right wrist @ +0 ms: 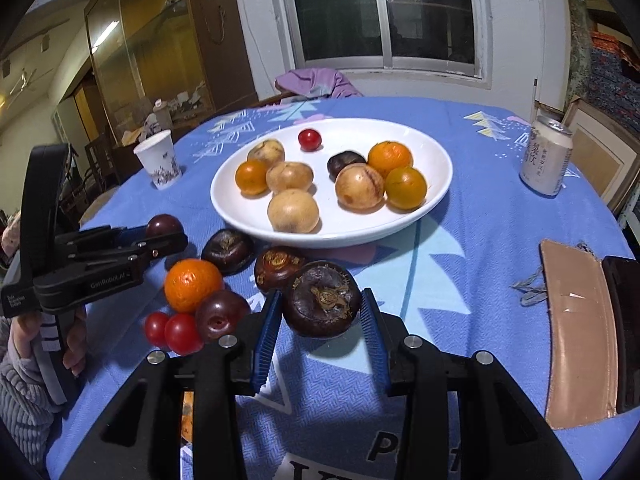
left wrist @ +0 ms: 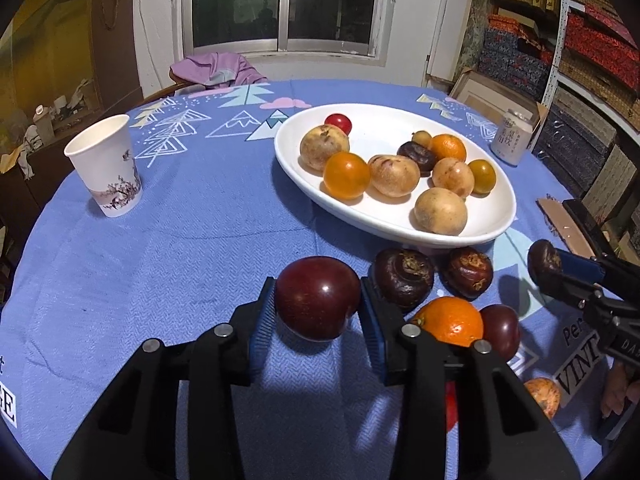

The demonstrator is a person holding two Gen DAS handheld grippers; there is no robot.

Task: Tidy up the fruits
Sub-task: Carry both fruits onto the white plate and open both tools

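We record the left claw (left wrist: 318, 304) clamped on a dark red plum (left wrist: 317, 298), lifted just above the blue table (left wrist: 180, 248). The right claw (right wrist: 320, 306) grips a dark brown water chestnut (right wrist: 322, 299), near the white plate (right wrist: 436, 184) of fruit. Loose fruit lies near the plate: an orange (right wrist: 193, 284), two more chestnuts, another plum. Only the right wrist view shows two red cherry tomatoes (right wrist: 176, 331) and a tan case (right wrist: 580, 336). A paper cup (left wrist: 106, 164) stands far left, a can (right wrist: 546, 160) far right.
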